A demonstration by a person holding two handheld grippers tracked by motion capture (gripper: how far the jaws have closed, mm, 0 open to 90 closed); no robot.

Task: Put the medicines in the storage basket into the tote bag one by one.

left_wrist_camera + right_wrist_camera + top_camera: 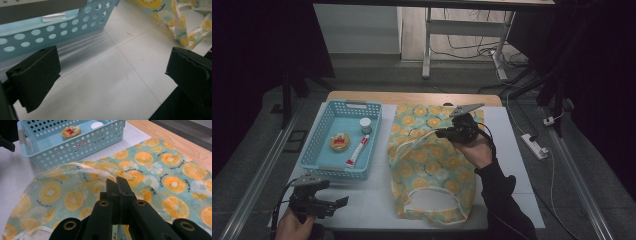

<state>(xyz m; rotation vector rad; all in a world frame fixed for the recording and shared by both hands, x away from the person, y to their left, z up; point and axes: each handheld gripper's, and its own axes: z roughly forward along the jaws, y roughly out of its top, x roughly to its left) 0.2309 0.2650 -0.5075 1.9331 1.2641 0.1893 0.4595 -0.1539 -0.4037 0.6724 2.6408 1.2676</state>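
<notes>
The right tool (447, 132) is clamped on the pale handle strap (419, 136) of the orange-print fabric bag (429, 170), which lies flat on the white table (372, 200) just right of the blue perforated basket (324, 127). The left tool (337, 204) hovers near the table's front edge, jaws wide apart with nothing between them.

Orange-slice patterned teal cloth bag (432, 165) lies on the table, one handle lifted.
</notes>
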